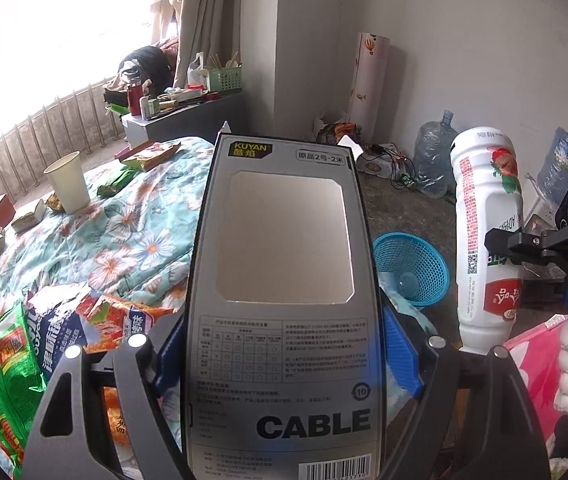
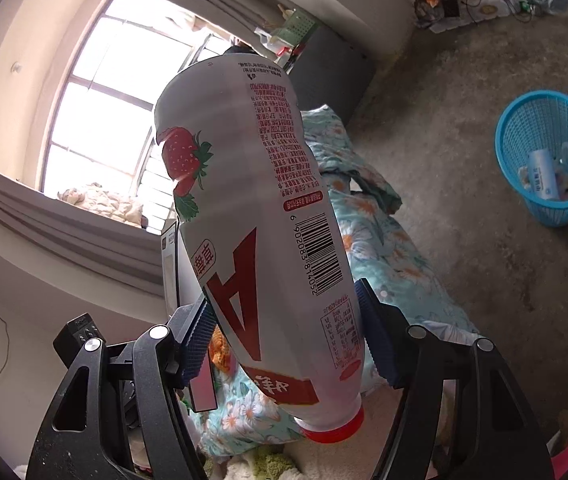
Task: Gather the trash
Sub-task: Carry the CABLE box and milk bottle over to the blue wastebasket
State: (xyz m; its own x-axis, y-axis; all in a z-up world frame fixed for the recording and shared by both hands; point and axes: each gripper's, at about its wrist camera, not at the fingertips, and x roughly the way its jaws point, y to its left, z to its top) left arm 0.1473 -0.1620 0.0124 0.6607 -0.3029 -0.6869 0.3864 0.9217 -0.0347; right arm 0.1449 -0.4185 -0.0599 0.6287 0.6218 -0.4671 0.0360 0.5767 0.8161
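The task looks partly done. The blue basket [image 2: 550,156] on the floor, ahead and to the right of the right gripper [image 2: 284,344], already has some trash inside. The left gripper [image 1: 279,344] has its blue pads pressed on both sides of a grey cable box [image 1: 284,280], which has a cut-out window. The right gripper is clamped on a white strawberry drink bottle [image 2: 259,220], red cap toward the camera. To the left of the left gripper, snack bags [image 1: 47,332] and a paper cup [image 1: 67,182] remain on the flowered blanket [image 1: 131,240].
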